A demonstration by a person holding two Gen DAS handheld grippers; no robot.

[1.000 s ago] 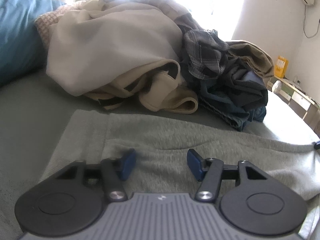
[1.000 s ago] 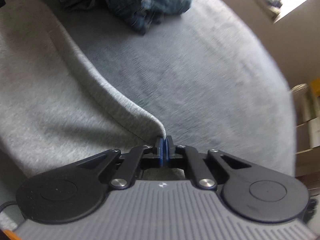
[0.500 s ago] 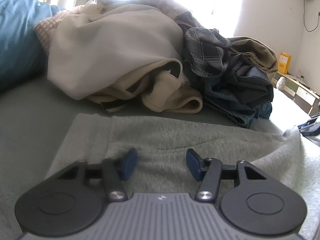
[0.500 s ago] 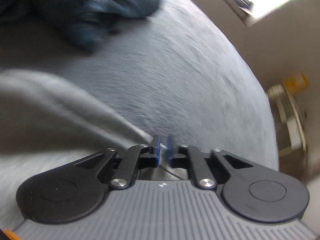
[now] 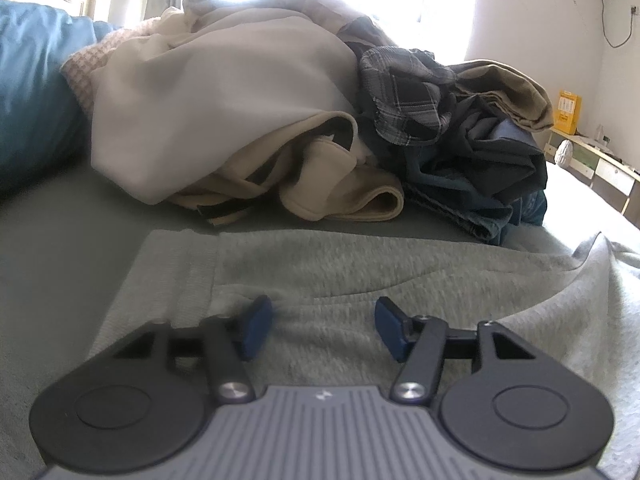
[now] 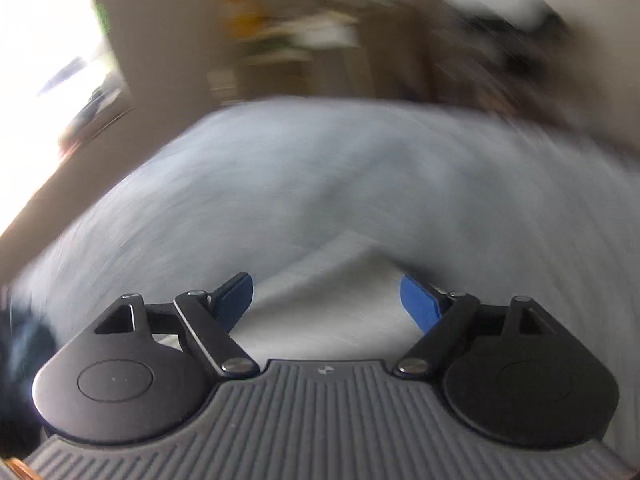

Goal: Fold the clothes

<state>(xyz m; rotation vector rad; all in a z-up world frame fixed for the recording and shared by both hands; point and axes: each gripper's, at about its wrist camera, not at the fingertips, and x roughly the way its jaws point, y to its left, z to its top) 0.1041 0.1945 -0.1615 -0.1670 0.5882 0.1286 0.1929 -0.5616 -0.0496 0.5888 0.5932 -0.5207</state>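
Left gripper [image 5: 322,328], jaws opening with nothing clamped between them, over grey sweatpants [image 5: 320,264] spread on the bed [image 5: 60,232]; clothes pile [image 5: 300,120] heaped behind.

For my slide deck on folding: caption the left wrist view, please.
Left tool open over grey sweatpants, unfolded pile behind.

Sweatpants [image 5: 360,272]: heathered light grey.
Bedsheet [image 5: 60,248]: muted grey-green.
Pillow [image 5: 32,92]: teal blue.
Top garment [image 5: 224,92]: cream-white.
Shirt [image 5: 404,92]: grey-and-black plaid.
Jeans [image 5: 472,208]: dark blue.
Box [image 5: 568,112]: yellow.
Gripper pads [image 6: 418,300]: blue.
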